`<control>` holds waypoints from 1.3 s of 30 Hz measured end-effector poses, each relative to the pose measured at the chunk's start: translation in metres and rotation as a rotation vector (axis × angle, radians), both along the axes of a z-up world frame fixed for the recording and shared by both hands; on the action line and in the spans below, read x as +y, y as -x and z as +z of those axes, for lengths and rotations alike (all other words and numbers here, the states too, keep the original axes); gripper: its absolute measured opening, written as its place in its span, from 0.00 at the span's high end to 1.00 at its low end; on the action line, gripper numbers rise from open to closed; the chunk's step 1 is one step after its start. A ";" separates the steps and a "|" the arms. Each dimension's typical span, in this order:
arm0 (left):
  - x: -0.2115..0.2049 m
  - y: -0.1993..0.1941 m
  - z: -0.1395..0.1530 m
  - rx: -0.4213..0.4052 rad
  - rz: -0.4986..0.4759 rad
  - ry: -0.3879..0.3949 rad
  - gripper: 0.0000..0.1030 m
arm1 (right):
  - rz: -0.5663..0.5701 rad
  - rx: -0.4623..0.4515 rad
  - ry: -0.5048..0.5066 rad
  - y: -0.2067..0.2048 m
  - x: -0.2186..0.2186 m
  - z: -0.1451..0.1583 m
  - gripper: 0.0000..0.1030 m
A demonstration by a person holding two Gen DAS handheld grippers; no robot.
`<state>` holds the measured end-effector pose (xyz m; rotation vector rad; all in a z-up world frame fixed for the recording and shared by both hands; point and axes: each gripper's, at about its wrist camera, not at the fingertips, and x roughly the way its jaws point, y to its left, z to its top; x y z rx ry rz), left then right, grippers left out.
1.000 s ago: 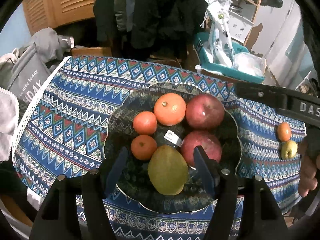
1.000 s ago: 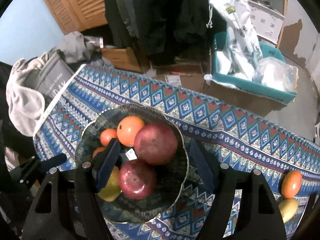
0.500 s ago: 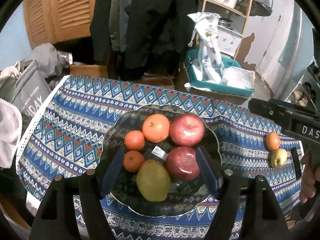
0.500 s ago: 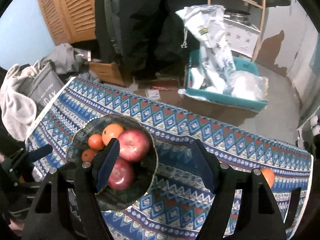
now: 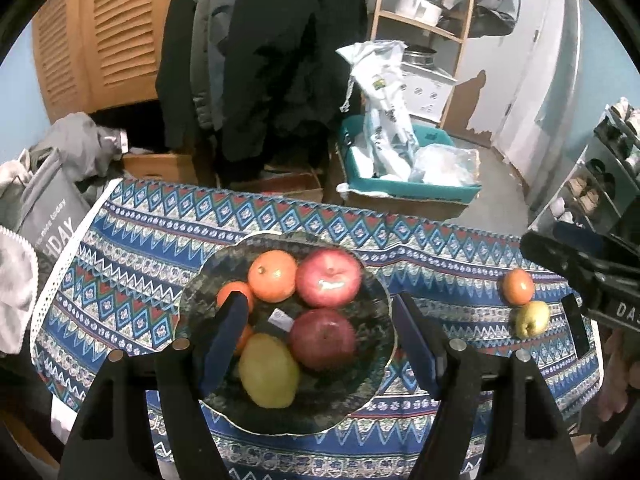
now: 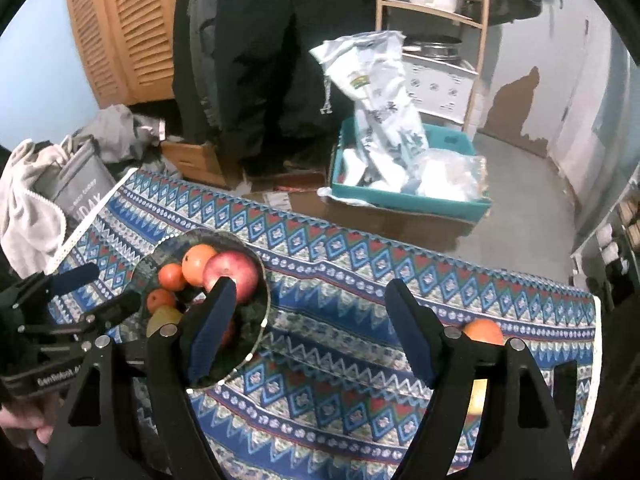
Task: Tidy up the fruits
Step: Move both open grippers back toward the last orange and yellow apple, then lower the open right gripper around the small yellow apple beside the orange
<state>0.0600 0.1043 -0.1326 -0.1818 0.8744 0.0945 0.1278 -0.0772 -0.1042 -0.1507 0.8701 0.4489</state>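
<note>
Fruit bowl (image 5: 376, 292): on the patterned tablecloth (image 5: 132, 248), holding apples, oranges and a pear.
Loose orange (image 5: 518, 286): touching small green apple (image 5: 532, 319), well right of bowl.
Left gripper (image 5: 320, 340): jaws spread, empty, above bowl.
Right gripper (image 6: 310, 320): jaws spread, empty.

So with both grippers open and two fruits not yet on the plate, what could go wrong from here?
1. The small orange and the yellow-green fruit lie touching near the table's right end; gripping one could nudge the other off.
2. The plate is already crowded, with red apples and oranges packed together, so an added fruit may roll.
3. In the right wrist view, the small orange is half hidden behind the right gripper, which may hamper aiming.
</note>
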 end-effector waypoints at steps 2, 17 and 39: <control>-0.005 0.000 0.003 -0.009 -0.007 -0.005 0.23 | -0.010 -0.003 -0.004 0.003 -0.009 0.003 0.23; -0.060 -0.009 0.013 -0.017 -0.108 -0.035 0.23 | -0.096 -0.025 0.014 0.018 -0.072 0.006 0.18; -0.141 -0.034 -0.007 0.046 -0.244 -0.062 0.23 | -0.291 0.078 0.011 0.001 -0.177 -0.037 0.17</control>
